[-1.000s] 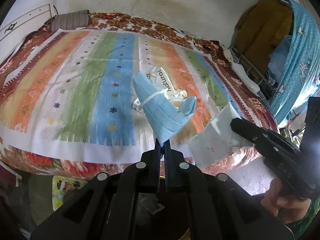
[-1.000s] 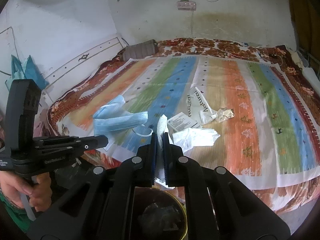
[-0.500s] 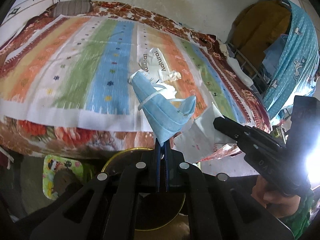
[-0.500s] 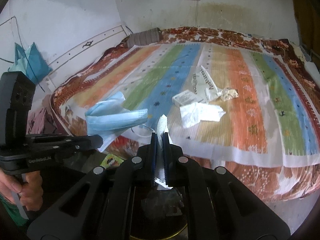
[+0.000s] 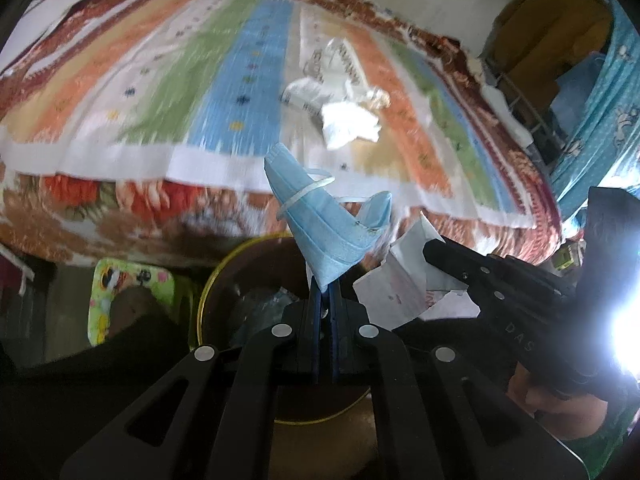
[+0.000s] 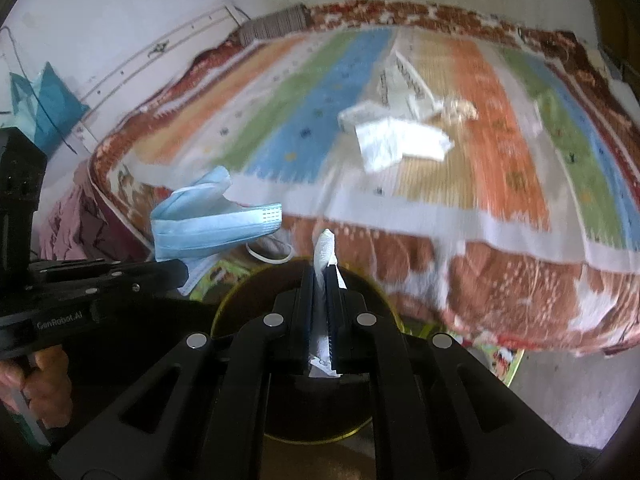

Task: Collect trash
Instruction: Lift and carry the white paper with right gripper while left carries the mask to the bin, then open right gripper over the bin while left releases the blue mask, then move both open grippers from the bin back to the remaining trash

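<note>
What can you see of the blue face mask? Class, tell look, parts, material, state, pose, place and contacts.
The blue face mask is a pleated surgical mask of thin soft fabric with white ear loops. It is folded and crumpled, standing up from the shut left gripper, pinched at its lower corner. It hangs above the brown bin, beside the bed, touching nothing else visible.

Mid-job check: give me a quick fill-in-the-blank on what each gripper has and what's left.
The left gripper is shut on a blue ____.
The right gripper is shut on a white piece of ____.
Both hang over a round ____ with a yellow rim.
More trash lies on the striped ____.

Answers: face mask; paper; bin; bedspread
</note>
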